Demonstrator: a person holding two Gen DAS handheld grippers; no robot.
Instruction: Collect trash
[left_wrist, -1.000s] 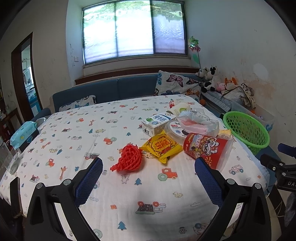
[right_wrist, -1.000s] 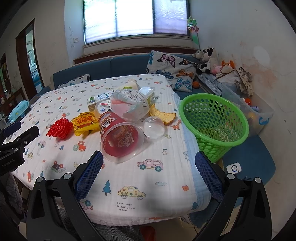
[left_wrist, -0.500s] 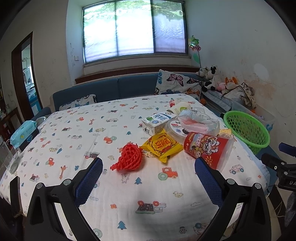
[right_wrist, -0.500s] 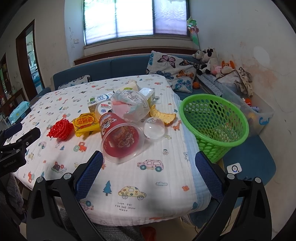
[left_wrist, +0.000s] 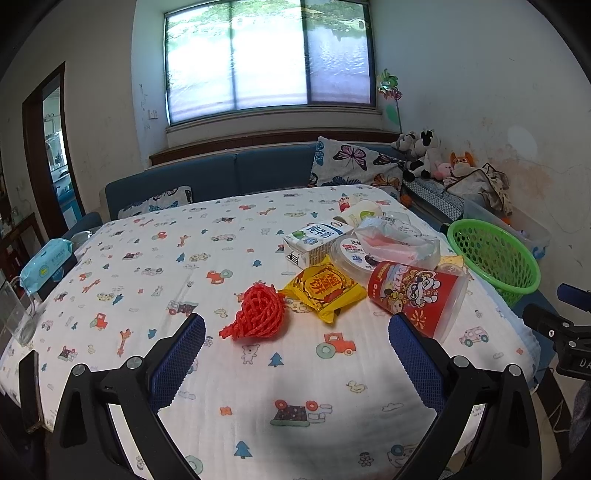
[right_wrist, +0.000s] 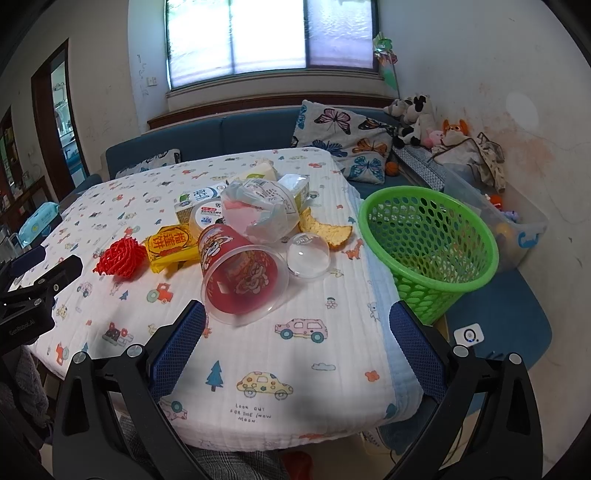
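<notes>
Trash is piled on the patterned tablecloth (left_wrist: 147, 266): a red foam net (left_wrist: 260, 312) (right_wrist: 120, 256), a yellow snack packet (left_wrist: 325, 290) (right_wrist: 171, 245), a red tipped-over cup (left_wrist: 417, 293) (right_wrist: 240, 277), a milk carton (left_wrist: 317, 238), a round lidded tub (left_wrist: 351, 253), a crumpled clear bag (left_wrist: 395, 242) (right_wrist: 258, 212), a clear dome lid (right_wrist: 308, 254) and a peel (right_wrist: 325, 230). A green basket (right_wrist: 428, 247) (left_wrist: 493, 254) stands off the table's right side. My left gripper (left_wrist: 295, 358) is open, just short of the net. My right gripper (right_wrist: 295, 347) is open, near the cup's mouth.
A blue sofa (left_wrist: 229, 177) with butterfly cushions (right_wrist: 343, 136) runs behind the table. Plush toys (right_wrist: 413, 118) and a clear storage bin (right_wrist: 517, 221) sit at the right wall. A wipes pack (left_wrist: 46, 264) lies at the table's left edge.
Both views have shifted only slightly; the trash looks a touch closer in each. Nothing was grasped or moved.
</notes>
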